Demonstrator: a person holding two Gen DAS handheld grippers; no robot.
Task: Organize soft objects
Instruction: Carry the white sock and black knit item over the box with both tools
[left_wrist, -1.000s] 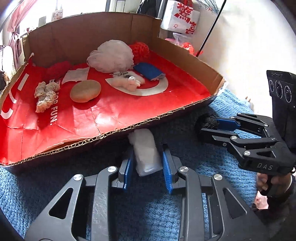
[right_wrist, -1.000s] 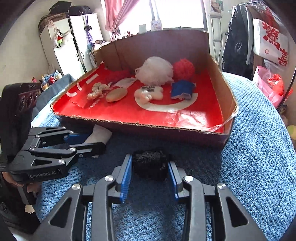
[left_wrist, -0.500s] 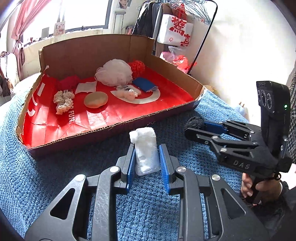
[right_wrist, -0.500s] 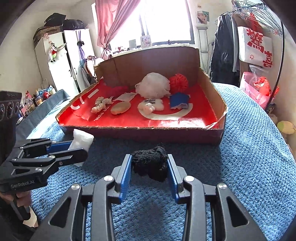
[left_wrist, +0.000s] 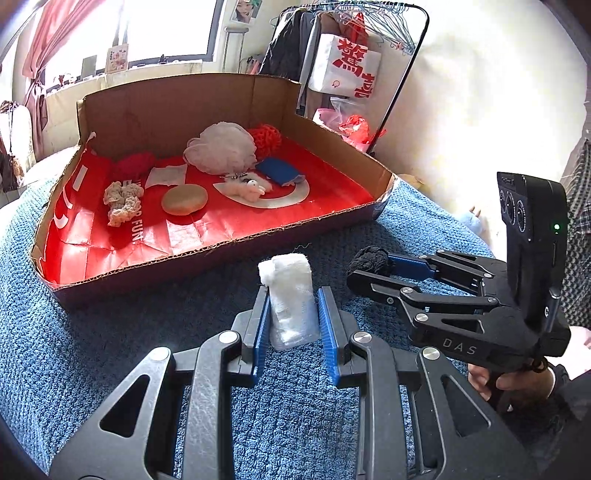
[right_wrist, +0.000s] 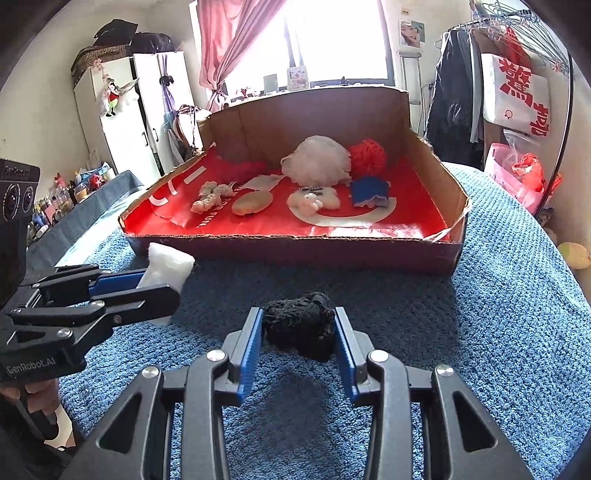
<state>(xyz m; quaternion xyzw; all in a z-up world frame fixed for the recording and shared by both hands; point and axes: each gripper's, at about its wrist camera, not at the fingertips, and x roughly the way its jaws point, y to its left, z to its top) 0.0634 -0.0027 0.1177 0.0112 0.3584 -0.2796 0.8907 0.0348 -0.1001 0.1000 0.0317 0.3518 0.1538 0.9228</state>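
Note:
My left gripper (left_wrist: 291, 306) is shut on a white gauze roll (left_wrist: 290, 295) and holds it above the blue blanket, in front of the cardboard box (left_wrist: 207, 254). My right gripper (right_wrist: 298, 326) is shut on a black woolly clump (right_wrist: 300, 326), also lifted in front of the box (right_wrist: 295, 254). Each gripper shows in the other's view: the right one (left_wrist: 373, 264) with the black clump (left_wrist: 367, 258), the left one (right_wrist: 155, 284) with the white roll (right_wrist: 166, 266).
The red-lined box holds a white mesh puff (left_wrist: 221, 147), red puff (left_wrist: 266, 138), blue pad (left_wrist: 279, 171), white plush (left_wrist: 245, 186), tan sponge (left_wrist: 184, 199), beige knit piece (left_wrist: 122, 201), white cloth (left_wrist: 166, 176) and a red item (left_wrist: 135, 164). A clothes rack (left_wrist: 369, 55) stands behind.
Both grippers closed on their objects and lifted them up and back from the blanket. The box now looks farther away and lower in both views.

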